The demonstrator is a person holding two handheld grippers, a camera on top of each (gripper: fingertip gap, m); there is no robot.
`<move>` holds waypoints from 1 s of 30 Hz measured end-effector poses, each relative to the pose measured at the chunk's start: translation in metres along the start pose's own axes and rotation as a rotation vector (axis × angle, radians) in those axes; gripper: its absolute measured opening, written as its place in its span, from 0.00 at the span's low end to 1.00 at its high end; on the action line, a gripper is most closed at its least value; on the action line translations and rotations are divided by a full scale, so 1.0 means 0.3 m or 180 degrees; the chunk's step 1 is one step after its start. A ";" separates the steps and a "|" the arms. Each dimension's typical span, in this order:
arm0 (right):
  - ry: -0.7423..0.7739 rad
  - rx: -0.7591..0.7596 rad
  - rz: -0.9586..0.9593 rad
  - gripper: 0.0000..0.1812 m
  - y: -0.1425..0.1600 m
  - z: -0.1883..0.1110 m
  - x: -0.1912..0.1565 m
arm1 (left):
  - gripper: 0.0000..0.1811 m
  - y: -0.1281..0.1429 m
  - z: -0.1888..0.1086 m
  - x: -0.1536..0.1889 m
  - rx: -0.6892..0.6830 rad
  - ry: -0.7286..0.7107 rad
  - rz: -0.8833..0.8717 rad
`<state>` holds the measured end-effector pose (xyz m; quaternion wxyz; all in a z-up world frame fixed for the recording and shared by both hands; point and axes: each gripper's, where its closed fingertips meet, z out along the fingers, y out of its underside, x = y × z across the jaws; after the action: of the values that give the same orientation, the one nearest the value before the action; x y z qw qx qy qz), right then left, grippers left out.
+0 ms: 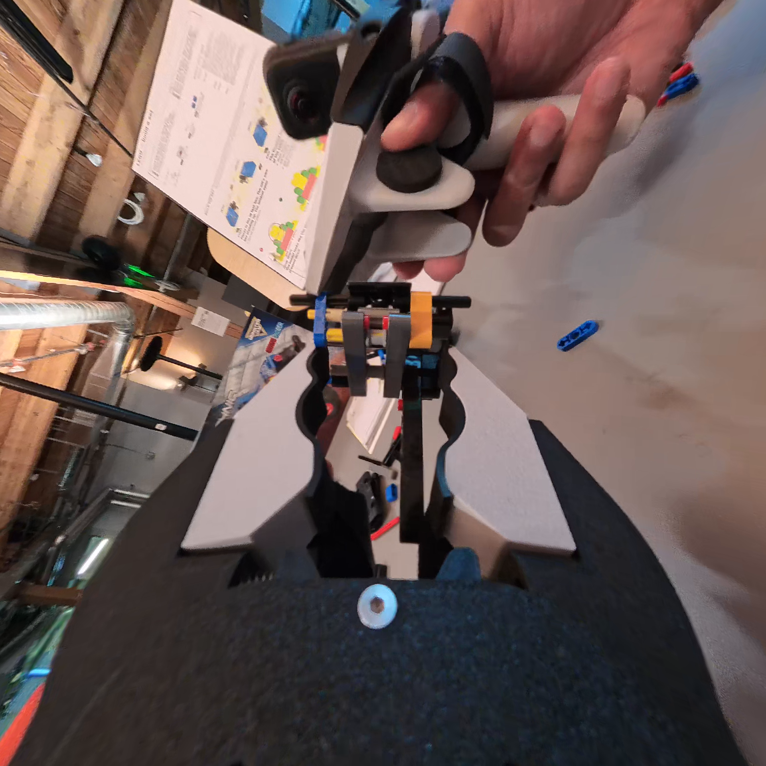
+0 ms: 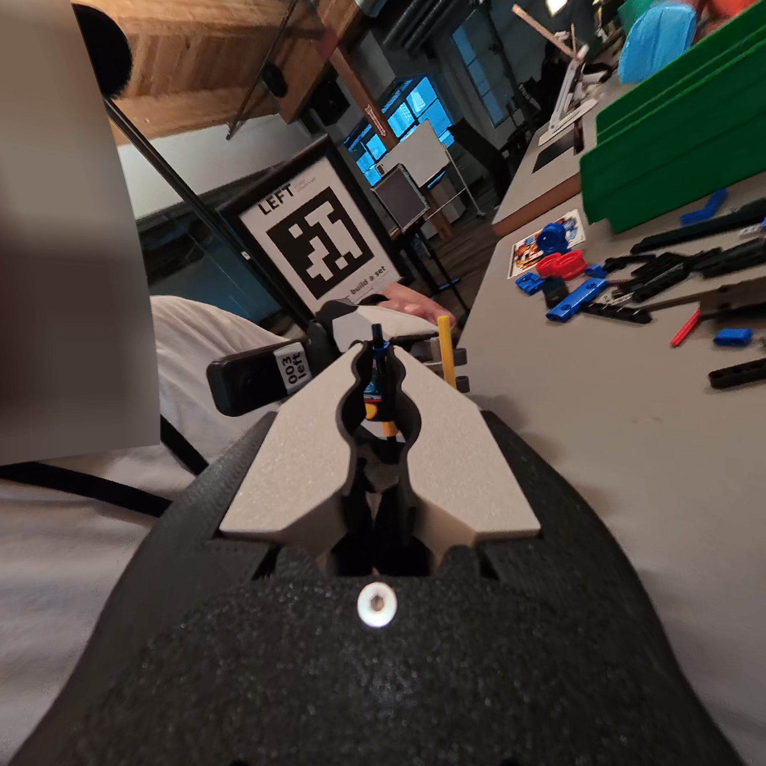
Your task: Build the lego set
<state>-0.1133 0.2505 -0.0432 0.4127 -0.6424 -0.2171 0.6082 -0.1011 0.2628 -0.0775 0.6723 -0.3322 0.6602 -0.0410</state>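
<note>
In the left wrist view, the left gripper (image 1: 379, 364) is seen closed about a partly built lego assembly of black beams, grey brackets, an orange block and yellow and black axles (image 1: 379, 327). The assembly is clamped near the fingertips, probably so that its far side stays exposed for work. The right gripper (image 1: 331, 286), carried by a person's hand (image 1: 539, 124), is brought against the assembly's far edge; a loose blue link (image 1: 577, 335) lies on the grey table (image 1: 621, 414), to the right of the assembly and apart from it. A printed instruction sheet (image 1: 224, 136) is seen behind the assembly.

In the right wrist view, the right gripper (image 2: 379, 352) is nearly closed on a thin dark blue-black pin (image 2: 377, 344), judged to be aimed at the assembly (image 2: 447, 360), which is held off the table edge (image 2: 476, 331). Free room is left around the assembly; loose black, blue and red parts (image 2: 621, 273) lie well to its right.
</note>
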 end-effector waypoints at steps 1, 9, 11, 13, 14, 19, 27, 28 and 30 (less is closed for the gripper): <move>0.0073 -0.0004 -0.0167 0.03 -0.005 -0.001 -0.005 | 0.28 -0.002 -0.003 -0.004 0.0006 -0.0047 0.0068; 0.0398 -0.0339 -0.1308 0.03 0.011 -0.005 -0.053 | 0.23 -0.032 -0.019 -0.011 0.0139 -0.0414 0.0645; 0.0282 -0.0386 -0.1409 0.03 0.022 -0.008 -0.077 | 0.23 -0.051 -0.030 -0.012 0.0234 -0.0535 0.0843; 0.0199 -0.0448 -0.1455 0.03 0.032 -0.010 -0.093 | 0.23 -0.063 -0.038 -0.011 0.0312 -0.0627 0.0971; 0.0187 -0.0476 -0.1470 0.03 0.036 -0.011 -0.098 | 0.23 -0.064 -0.040 -0.010 0.0336 -0.0653 0.1004; 0.0318 -0.0702 -0.1624 0.03 0.058 -0.013 -0.088 | 0.23 -0.056 -0.037 0.004 0.0355 -0.0664 0.1102; 0.0455 -0.0946 -0.2062 0.03 0.085 -0.015 -0.105 | 0.23 -0.067 -0.043 0.019 0.0469 -0.0720 0.1322; 0.0510 -0.0981 -0.2143 0.03 0.088 -0.014 -0.103 | 0.23 -0.065 -0.041 0.021 0.0465 -0.0706 0.1318; 0.0637 -0.0993 -0.2259 0.03 0.083 -0.018 -0.097 | 0.23 -0.062 -0.038 0.019 0.0461 -0.0697 0.1281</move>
<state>-0.1185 0.2123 -0.0458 0.5138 -0.6385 -0.4739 0.3220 -0.1036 0.2410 -0.0721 0.7566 -0.1473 0.6317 0.0828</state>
